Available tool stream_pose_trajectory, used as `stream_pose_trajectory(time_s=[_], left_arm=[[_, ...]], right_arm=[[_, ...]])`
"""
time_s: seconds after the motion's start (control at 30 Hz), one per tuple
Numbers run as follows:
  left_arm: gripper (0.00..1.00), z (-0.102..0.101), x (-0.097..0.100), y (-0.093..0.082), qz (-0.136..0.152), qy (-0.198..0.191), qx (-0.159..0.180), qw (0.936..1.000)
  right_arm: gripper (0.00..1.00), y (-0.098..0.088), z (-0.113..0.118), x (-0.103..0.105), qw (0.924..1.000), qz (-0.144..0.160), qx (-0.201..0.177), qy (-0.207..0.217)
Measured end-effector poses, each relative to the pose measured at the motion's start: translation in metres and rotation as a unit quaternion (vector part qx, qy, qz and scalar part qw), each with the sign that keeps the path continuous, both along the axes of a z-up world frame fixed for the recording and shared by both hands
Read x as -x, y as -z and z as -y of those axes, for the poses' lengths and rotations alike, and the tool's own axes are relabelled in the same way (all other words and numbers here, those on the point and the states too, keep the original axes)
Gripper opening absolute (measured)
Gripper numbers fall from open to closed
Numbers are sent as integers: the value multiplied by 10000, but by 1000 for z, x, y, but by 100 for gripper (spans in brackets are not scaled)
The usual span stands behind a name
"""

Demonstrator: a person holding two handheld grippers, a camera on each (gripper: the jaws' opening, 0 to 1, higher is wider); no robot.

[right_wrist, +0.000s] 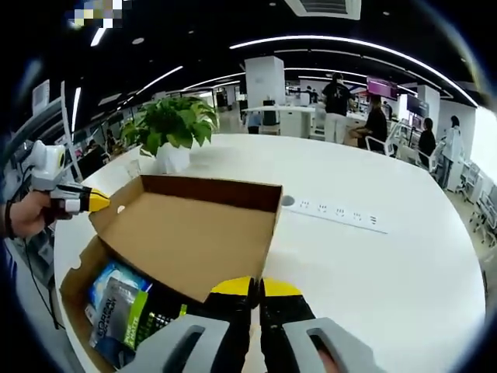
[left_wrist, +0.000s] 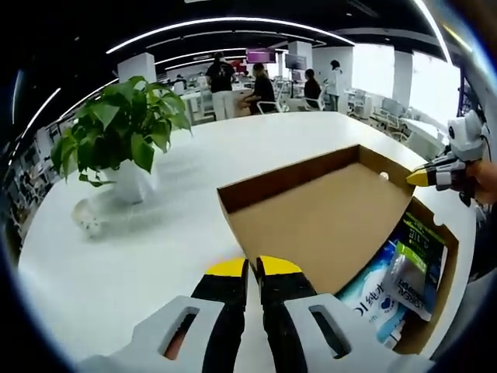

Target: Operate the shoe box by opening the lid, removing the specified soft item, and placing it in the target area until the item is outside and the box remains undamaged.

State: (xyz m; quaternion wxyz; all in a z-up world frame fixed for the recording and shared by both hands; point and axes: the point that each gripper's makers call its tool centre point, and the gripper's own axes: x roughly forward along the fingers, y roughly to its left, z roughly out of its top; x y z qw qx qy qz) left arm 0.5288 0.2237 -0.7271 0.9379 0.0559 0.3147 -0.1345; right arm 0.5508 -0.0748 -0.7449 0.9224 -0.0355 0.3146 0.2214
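In the left gripper view, the left gripper (left_wrist: 252,268) sits closest to the lens, its yellow-tipped jaws pressed together with only a thin seam between them, nothing visibly between them. Directly ahead of the tips, the raised cardboard lid (left_wrist: 322,214) of the shoe box (left_wrist: 443,272) stands open, its plain inner face turned toward the jaws. To the right of the jaws, inside the box, lie soft packets (left_wrist: 396,284): a blue-and-white pack and a green-and-grey pouch. Beyond the far right corner of the lid, the right gripper (left_wrist: 419,178) is near the lid edge, held by a hand (left_wrist: 485,180); whether it touches the lid cannot be told. To the upper left of the jaws, a potted plant (left_wrist: 120,136) stands on the white table (left_wrist: 116,264).

In the right gripper view, the right gripper (right_wrist: 254,287) likewise shows its jaws drawn together, their tips at the near edge of the lid (right_wrist: 194,233); contact cannot be confirmed. To the left of the jaws, the packets (right_wrist: 120,307) rest in the box (right_wrist: 74,291). The left gripper (right_wrist: 99,202) is at the far left corner of the lid. A power strip (right_wrist: 338,211) lies on the table (right_wrist: 388,280) ahead and right of the jaws, and the potted plant (right_wrist: 175,128) stands beyond the lid. People occupy the office background in both views.
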Motion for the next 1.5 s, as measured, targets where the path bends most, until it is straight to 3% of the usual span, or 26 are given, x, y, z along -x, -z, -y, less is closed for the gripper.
stream_pose_trajectory(time_s=[0.97,1.5], left_arm=[[0,1,-11,20,-285,59,-54,9996],[0,2,-8,19,-273,72,-48,9996]], right_arm=[[0,8,2,-2,9998,-128,84,149],[2,11,4,3,9997,-186,133,121]])
